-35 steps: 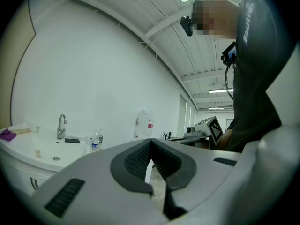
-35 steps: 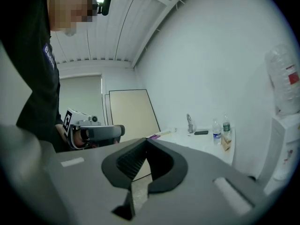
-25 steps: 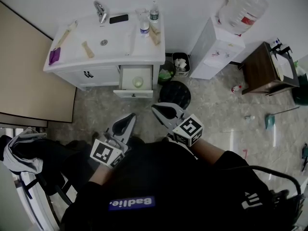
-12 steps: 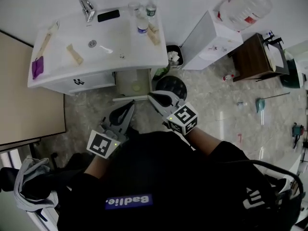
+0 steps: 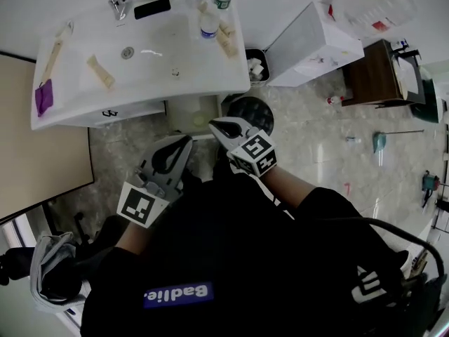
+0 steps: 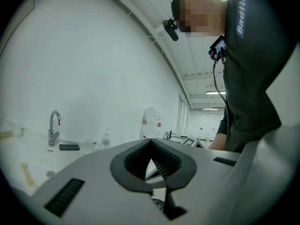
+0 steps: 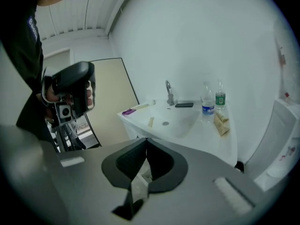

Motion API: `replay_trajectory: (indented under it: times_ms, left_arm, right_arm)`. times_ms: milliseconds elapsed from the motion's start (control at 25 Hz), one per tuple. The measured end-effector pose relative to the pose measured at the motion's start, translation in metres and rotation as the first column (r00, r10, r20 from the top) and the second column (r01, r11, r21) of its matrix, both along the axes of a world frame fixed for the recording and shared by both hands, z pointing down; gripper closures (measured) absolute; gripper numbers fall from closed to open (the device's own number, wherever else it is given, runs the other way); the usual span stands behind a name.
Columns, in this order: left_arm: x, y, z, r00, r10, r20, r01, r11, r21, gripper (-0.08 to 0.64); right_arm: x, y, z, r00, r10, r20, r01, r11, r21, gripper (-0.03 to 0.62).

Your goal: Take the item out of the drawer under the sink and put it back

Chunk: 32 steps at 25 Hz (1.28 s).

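Moving in since a second ago, the person now stands right at the sink (image 5: 140, 55), whose open drawer (image 5: 181, 108) holds a small pale round item (image 5: 201, 121). The left claw (image 5: 186, 140) points level and the right claw (image 5: 213, 124) dips toward the drawer; both are clenched and empty.

"Badlie." is showing in white letters on a blue patch (image 5: 178, 294) across the person's dark shirt (image 5: 231, 251) in the head view. The same word is running lengthwise along the shirt in the left gripper view. A white emblem (image 5: 368, 286) on the sleeve is yielding no legible letters. The marker cubes of the left gripper (image 5: 184, 140) and the right gripper (image 5: 215, 123) are carrying black-and-white square patterns, not characters. The green-labelled bottle (image 7: 220, 99), the blue-labelled bottle (image 7: 207, 108) and the red-labelled water jug (image 5: 372, 9) are bearing print too small to read.
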<state>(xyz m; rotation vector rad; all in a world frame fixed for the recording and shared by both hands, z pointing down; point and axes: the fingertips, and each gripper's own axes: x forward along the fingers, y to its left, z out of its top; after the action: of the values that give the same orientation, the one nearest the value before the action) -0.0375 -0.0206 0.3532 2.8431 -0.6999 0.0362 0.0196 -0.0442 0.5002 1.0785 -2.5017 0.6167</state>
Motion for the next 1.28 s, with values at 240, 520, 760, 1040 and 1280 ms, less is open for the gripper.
replay_trajectory:
  times_ms: [240,520,760,1040,1280]
  left_arm:
    - [0.008,-0.015,0.002,0.999,-0.027,0.048,0.026,1.0,0.006,0.555]
    - [0.016,-0.021,-0.002,0.995,-0.075,0.068,0.075,0.997,0.015,0.555]
    - [0.007,-0.021,0.004,0.988,-0.116,0.099,0.115,0.993,0.014,0.555]
    - [-0.005,-0.028,0.01,0.983,-0.153,0.103,0.153,0.988,0.006,0.555]
    - [-0.014,-0.036,0.008,0.979,-0.176,0.101,0.175,0.984,0.012,0.555]
  right_arm:
    - [0.024,-0.03,0.064,0.997,-0.016,-0.075,0.008,0.994,-0.107,0.589]
    - [0.034,-0.032,0.138,0.988,-0.078,-0.136,0.042,0.968,-0.247,0.575]
    - [0.033,-0.035,0.196,0.975,-0.117,-0.187,0.047,0.938,-0.343,0.548]
    - [0.022,-0.047,0.255,0.949,-0.16,-0.272,0.034,0.908,-0.417,0.528]
    - [0.017,-0.058,0.293,0.933,-0.171,-0.315,0.007,0.888,-0.46,0.488]
